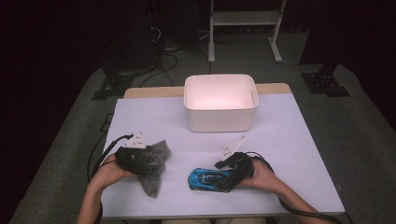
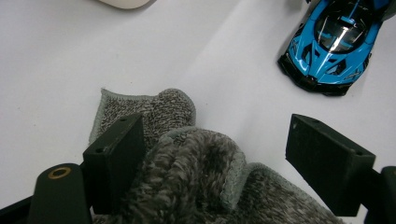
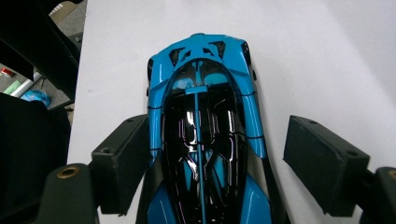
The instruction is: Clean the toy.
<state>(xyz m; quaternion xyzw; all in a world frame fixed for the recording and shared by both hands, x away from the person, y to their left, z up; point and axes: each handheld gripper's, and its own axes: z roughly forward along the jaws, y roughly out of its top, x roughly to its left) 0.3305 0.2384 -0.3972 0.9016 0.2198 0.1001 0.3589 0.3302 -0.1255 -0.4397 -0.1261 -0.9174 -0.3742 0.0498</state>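
Right gripper view: blue toy car between open fingers, hard, glossy, probably slippery, best pinched mid-body across flanks; left fingers open astride soft grey cloth.

A grey, nubby cloth lies crumpled on the white table at my left, one corner flat and its bound edge folded up into a hump. To its right, near the table's front edge, sits a glossy blue toy sports car with a black canopy, upright on its wheels, its length running across the table. The cloth and the car lie apart.
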